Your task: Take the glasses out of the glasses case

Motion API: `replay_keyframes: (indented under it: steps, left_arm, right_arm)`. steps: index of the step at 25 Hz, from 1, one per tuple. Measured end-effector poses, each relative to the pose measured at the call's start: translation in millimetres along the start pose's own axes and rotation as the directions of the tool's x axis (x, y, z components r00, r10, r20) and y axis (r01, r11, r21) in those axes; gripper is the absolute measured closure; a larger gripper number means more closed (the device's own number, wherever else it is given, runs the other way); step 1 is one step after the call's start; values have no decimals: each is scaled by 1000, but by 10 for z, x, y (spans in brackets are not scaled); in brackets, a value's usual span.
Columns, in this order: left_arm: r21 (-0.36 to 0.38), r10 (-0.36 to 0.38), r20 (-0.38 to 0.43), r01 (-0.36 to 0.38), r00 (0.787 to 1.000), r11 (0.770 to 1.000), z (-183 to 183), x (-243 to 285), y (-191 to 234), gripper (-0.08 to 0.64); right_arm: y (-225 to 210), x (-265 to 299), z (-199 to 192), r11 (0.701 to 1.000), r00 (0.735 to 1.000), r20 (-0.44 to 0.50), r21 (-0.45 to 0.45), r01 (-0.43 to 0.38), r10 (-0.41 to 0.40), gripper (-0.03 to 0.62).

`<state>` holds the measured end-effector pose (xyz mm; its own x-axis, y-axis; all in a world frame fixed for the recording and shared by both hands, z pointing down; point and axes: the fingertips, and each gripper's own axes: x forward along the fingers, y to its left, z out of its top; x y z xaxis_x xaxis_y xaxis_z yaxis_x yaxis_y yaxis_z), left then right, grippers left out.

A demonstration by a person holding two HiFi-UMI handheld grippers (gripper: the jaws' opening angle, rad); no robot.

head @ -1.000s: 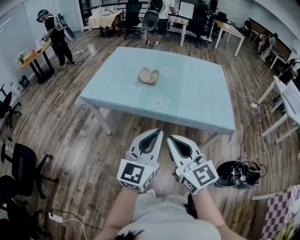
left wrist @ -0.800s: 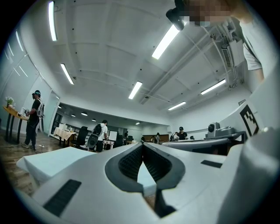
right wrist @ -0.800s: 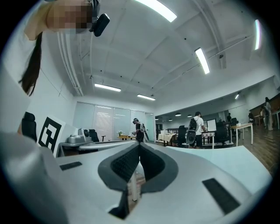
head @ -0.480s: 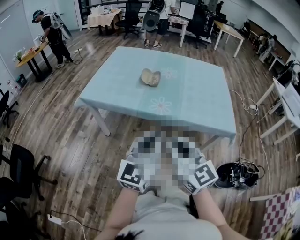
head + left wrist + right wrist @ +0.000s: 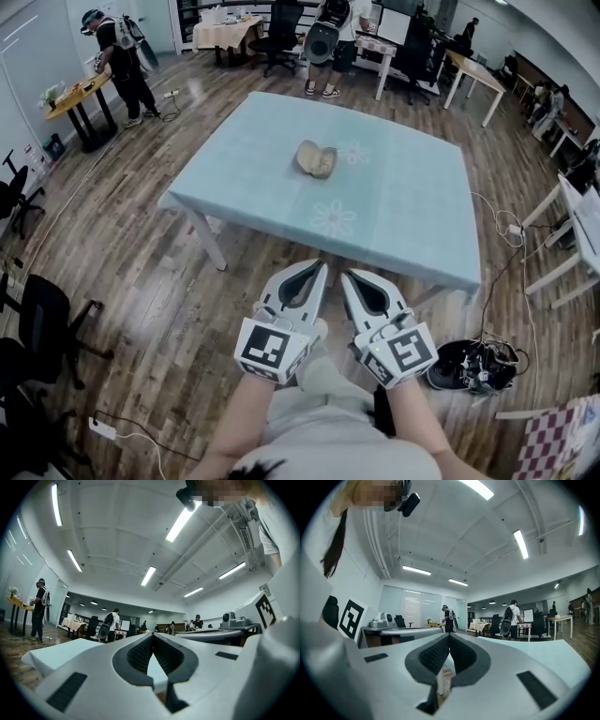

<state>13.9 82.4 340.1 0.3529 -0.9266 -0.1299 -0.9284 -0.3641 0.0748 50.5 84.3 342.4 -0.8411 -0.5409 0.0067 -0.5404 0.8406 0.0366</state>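
Head view shows the glasses case (image 5: 317,159) lying near the middle of the table (image 5: 403,225), a little toward its far edge. It is tan and shell-shaped, and its lid seems to be swung open. Whether the glasses lie inside I cannot tell from this far off; nothing like them shows on the pale blue cloth beside the case. So I judge the task barely begun: I am not touching the case, and the glasses are not out.

I stand back from the table's near edge, on the wooden floor, well apart from the case. My left gripper (image 5: 314,272) and right gripper (image 5: 350,278) are side by side close to my body, pointing toward the table. In the left gripper view my jaws are pressed together at their tips with nothing between them, and the right gripper view shows the same: clenched and empty.

As I read it, every step is left to do: walk up to the table, steady the case with one gripper, spread the other and lift the glasses clear.
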Motion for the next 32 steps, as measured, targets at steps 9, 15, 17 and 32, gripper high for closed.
replay_keyframes:
  steps: [9,15,17,32]
  left_arm:
    - [4,24,-14,-24,1000,1000,-77,245,236,551]
    - [1,28,-35,-28,999,1000,-151,499,426,551]
    - [3,31,-39,-31,999,1000,-154,604,507,551]
    - [3,40,-71,-40,997,999,-251,1467,1073,551]
  right_arm:
    - [-125,291,-88,994,998,-24,-93,-55,53,583]
    - [-296,538,-149,997,998,-38,-60,-58,55,583]
    - [-396,639,-161,997,997,-57,-51,-56,54,583]
    - [-1312,1326,-148,996,1000,-26,87,-6,8,521]
